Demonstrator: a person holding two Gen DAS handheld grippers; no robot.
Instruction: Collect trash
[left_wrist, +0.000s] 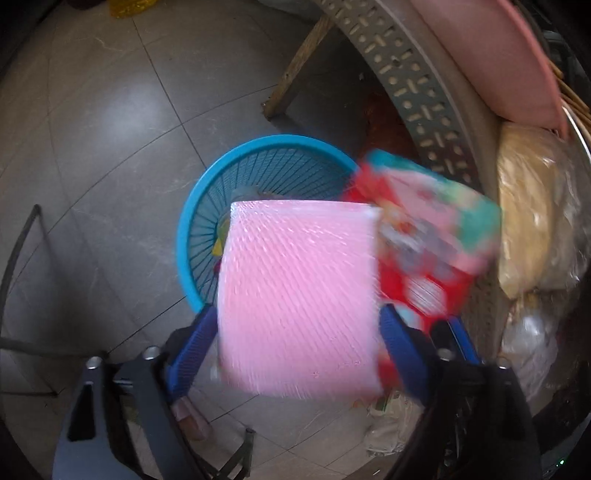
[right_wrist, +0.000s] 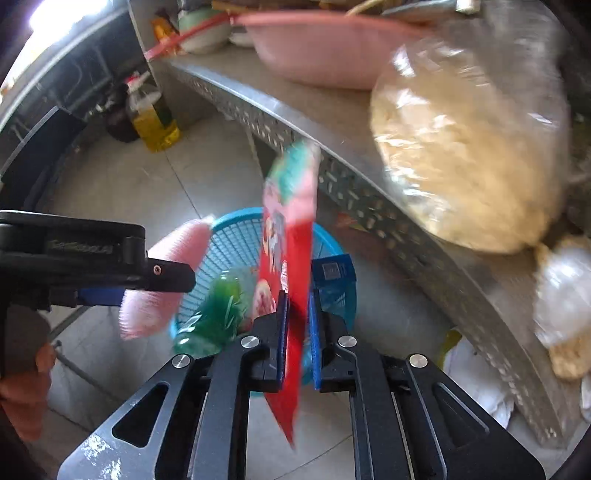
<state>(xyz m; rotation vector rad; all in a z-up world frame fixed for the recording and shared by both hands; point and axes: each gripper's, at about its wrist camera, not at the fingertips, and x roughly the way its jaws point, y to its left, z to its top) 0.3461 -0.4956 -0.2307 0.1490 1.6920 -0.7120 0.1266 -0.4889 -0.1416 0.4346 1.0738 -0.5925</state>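
Observation:
A blue plastic basket (left_wrist: 201, 206) stands on the tiled floor, with a green bottle (right_wrist: 216, 314) lying in it. My left gripper (left_wrist: 297, 325) hangs over the basket, open wide. A pink foam net sheet (left_wrist: 299, 295) sits loose and blurred between its blue fingers (left_wrist: 195, 343). From the right wrist, the pink sheet (right_wrist: 173, 258) shows at the basket's (right_wrist: 334, 242) left rim. My right gripper (right_wrist: 297, 295) is slightly open above the basket. A red and green snack wrapper (right_wrist: 291, 221) stands edge-on between its pads with a gap; it shows as a blur (left_wrist: 424, 240) from the left wrist.
A perforated metal shelf (right_wrist: 369, 195) runs along the right, carrying a pink basin (right_wrist: 325, 48) and a clear bag of beige stuff (right_wrist: 461, 147). White bags (left_wrist: 391, 424) lie on the floor beneath. An oil bottle (right_wrist: 151, 118) stands at the back. A hand (right_wrist: 26, 387) is at left.

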